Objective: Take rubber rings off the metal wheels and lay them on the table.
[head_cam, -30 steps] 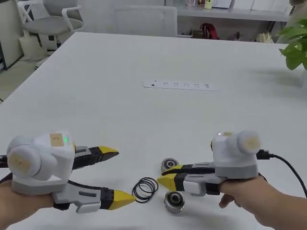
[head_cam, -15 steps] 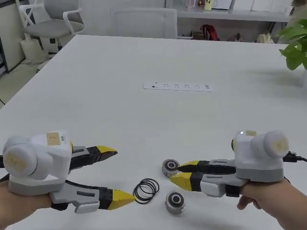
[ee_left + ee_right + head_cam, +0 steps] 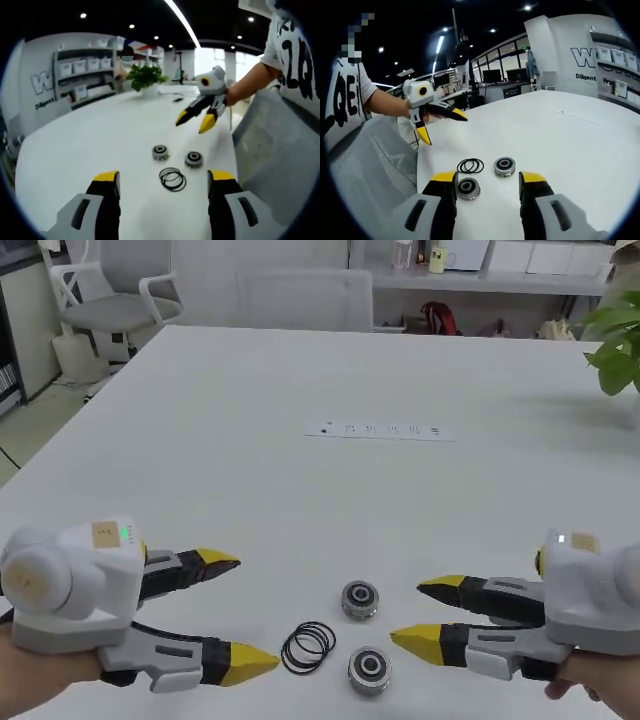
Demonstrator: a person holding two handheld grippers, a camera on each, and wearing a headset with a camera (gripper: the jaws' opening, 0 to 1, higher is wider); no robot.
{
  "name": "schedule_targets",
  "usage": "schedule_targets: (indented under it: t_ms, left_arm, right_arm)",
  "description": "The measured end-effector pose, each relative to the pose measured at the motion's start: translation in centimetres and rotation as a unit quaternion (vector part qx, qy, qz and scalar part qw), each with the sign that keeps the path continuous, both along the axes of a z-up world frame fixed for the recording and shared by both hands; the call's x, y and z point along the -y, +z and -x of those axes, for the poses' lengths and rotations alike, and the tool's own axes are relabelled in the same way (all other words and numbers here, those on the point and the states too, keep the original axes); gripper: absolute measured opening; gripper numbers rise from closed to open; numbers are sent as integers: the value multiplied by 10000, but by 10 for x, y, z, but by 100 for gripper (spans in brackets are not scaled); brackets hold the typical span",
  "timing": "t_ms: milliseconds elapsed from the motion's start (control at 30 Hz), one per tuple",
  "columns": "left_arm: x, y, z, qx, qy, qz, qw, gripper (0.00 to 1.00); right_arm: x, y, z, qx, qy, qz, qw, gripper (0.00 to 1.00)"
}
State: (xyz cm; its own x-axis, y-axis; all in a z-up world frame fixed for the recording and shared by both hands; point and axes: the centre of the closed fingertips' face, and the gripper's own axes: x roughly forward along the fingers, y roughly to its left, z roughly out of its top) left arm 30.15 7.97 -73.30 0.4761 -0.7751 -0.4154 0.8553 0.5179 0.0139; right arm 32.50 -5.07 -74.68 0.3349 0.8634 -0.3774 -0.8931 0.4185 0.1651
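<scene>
Jaws stood wide apart and empty on the left gripper [image 3: 255, 611] and the right gripper [image 3: 407, 612], both low over the near edge of the white table [image 3: 250, 470]. Between them lay black rubber rings [image 3: 307, 646] in a loose pile, just left of the near metal wheel [image 3: 369, 668] and the far metal wheel [image 3: 360, 599]. Farther off lay a power strip [image 3: 380, 430]. A plant [image 3: 618, 350] stood far right.

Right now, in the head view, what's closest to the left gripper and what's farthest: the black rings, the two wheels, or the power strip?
From the left gripper:
1. Black rings, just off its tips, to the right.
2. The far wheel and near wheel, past the rings; too close to call between them.
3. Power strip, far ahead.
</scene>
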Motion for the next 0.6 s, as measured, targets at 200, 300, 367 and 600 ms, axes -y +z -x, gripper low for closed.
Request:
schedule_targets:
  t_ms: [200,300,367,600]
  left_arm:
    - [-1,1,1,-5,15,5,10000,75]
    - [-3,1,1,-27,31,20,10000,77]
    - [-4,1,1,-27,39,8,10000,78]
    - [-8,2,1,-5,92,27,10000,80]
  right_arm:
    - [11,-4,0,219,-1,240,9995,53]
    - [17,-8,0,344,-15,368,9987,57]
    - [19,-10,2,335,-2,413,9986,58]
    - [24,-17,4,344,-24,559,9978,62]
